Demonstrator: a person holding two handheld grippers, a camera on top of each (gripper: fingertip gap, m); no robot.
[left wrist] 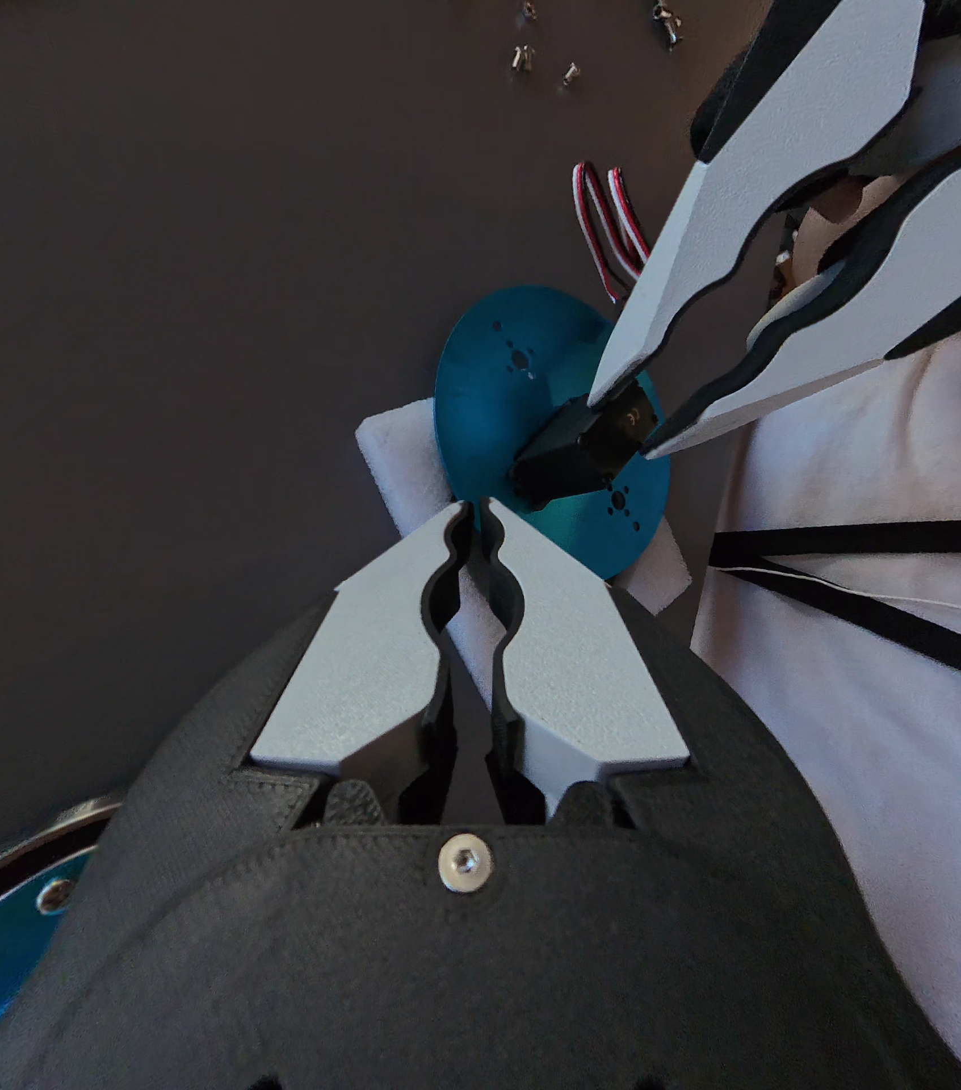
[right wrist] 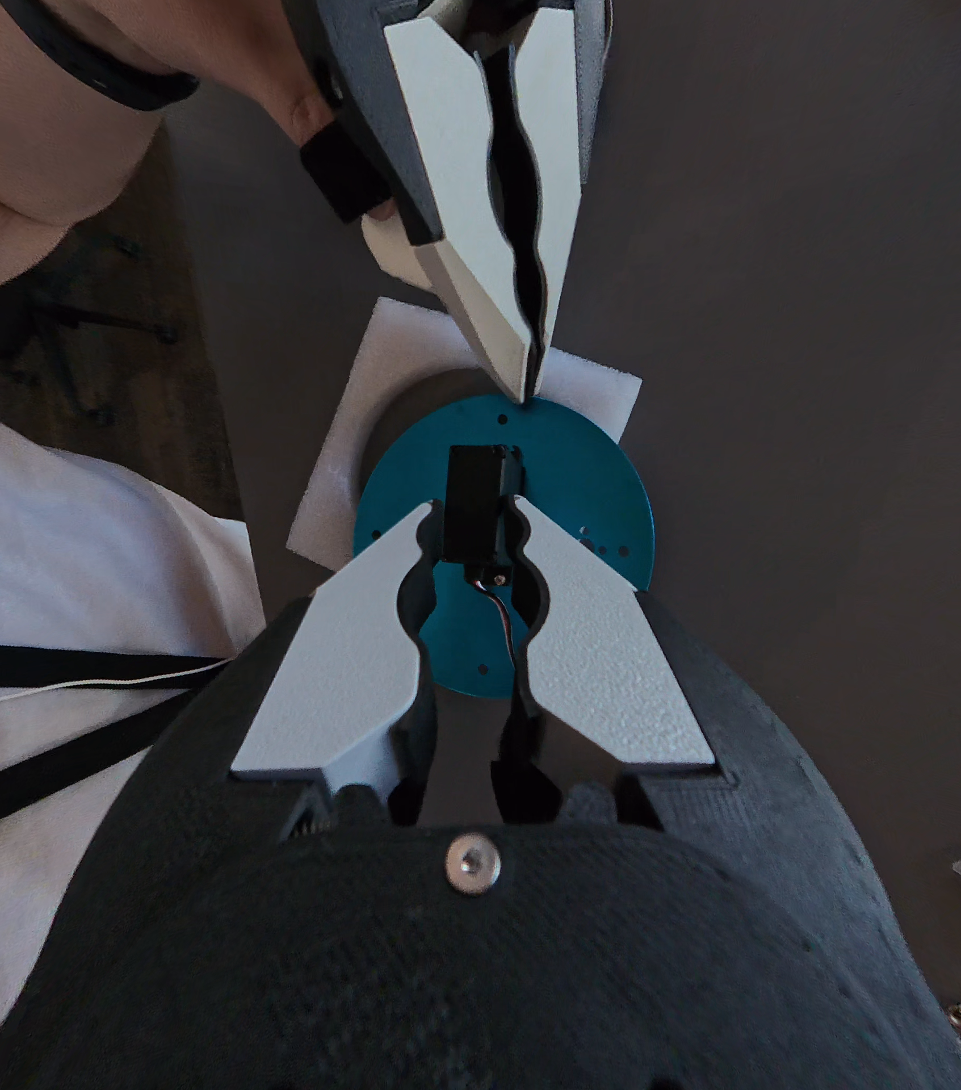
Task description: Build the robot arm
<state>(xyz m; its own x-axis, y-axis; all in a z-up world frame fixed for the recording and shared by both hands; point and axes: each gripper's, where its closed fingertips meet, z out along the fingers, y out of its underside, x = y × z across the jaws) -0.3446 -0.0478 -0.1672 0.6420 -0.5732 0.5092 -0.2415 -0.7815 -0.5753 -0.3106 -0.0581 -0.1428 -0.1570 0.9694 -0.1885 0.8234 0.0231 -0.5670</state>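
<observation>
Dark table (left wrist: 171, 354), right gripper (right wrist: 475, 507) clasping servo (right wrist: 481, 501), left gripper (left wrist: 475, 510) pinching blue disc (left wrist: 495, 383)

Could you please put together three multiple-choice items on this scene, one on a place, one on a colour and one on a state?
1. Where does the blue disc lie?
A. partly on a white foam pad
B. inside a clear box
C. on a wooden shelf

2. What colour is the small box-shaped motor on the disc?
A. red
B. black
C. yellow

3. What is the right claw doing?
A. hanging wide open, away from everything
B. gripping a screwdriver
C. closed on the motor

Answers: 1 A, the foam shows under and beside the disc. 2 B, its casing is black in both views. 3 C, its fingertips press both sides of the motor, while the left claw pinches the disc's rim.
</observation>
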